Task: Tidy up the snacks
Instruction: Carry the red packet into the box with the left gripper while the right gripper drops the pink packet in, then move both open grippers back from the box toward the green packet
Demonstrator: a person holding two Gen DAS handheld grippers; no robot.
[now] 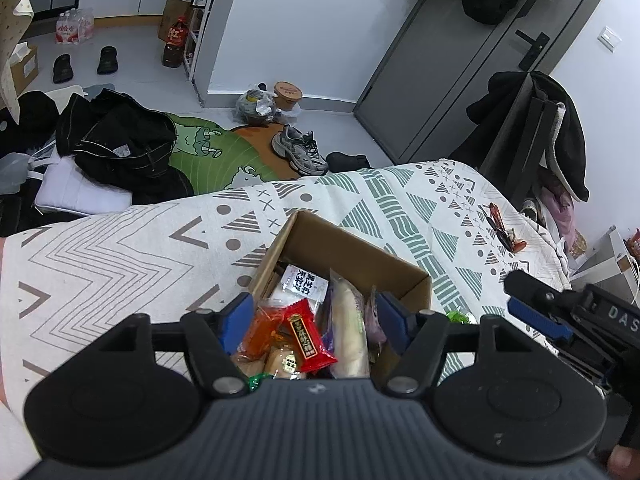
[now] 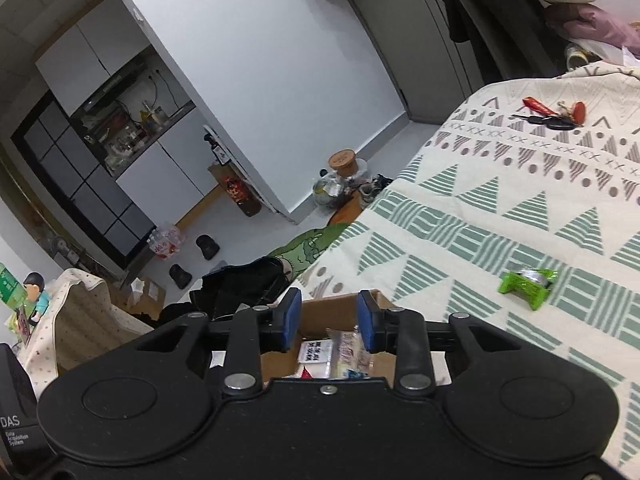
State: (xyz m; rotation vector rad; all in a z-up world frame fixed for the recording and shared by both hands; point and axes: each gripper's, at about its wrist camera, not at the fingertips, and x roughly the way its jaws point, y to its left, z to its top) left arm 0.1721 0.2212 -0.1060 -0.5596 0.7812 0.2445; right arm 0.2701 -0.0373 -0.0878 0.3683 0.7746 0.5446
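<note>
Both grippers, left gripper (image 1: 314, 322) and right gripper (image 2: 329, 322), are hovering fingers apart over the snack-filled cardboard box (image 1: 352, 246), needing to fetch the green snack (image 2: 527, 281) lying beside it.

Blk grippers (image 1: 314, 326), blue-padded jaws, "DAS" mark.

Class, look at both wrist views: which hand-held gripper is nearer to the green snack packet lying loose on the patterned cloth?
Right. The right hand-held gripper hangs open over the cardboard box, with the green snack packet just off to its right. The left hand-held gripper, also over the box, barely glimpses it.
</note>
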